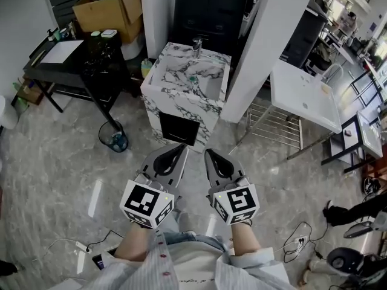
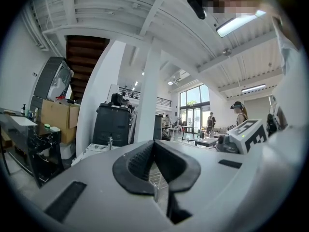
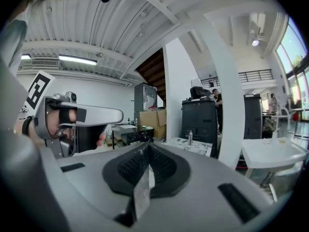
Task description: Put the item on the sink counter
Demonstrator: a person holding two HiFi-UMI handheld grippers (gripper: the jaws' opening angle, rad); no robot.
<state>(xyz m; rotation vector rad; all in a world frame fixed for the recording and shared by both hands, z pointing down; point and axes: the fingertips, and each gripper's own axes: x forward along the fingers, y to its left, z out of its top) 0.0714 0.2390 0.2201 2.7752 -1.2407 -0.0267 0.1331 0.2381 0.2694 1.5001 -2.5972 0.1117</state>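
Note:
The white-and-grey marble sink counter (image 1: 181,98) stands a step ahead of me on the floor, with a steel faucet (image 1: 197,43) at its back edge. It also shows in the left gripper view as a low counter (image 2: 96,150), and in the right gripper view as a counter (image 3: 186,145). My left gripper (image 1: 179,150) and right gripper (image 1: 209,154) are held side by side in front of my body, short of the counter and pointing at it. Both have their jaws shut with nothing between them. I see no loose item in either gripper.
A black table (image 1: 68,62) with small containers and a sheet of paper stands to the left, and a cardboard box (image 1: 112,9) behind it. A wire bin (image 1: 115,139) sits on the floor. A white pillar (image 1: 266,41) and a white basin on a metal stand (image 1: 305,95) are at the right. Cables lie on the floor.

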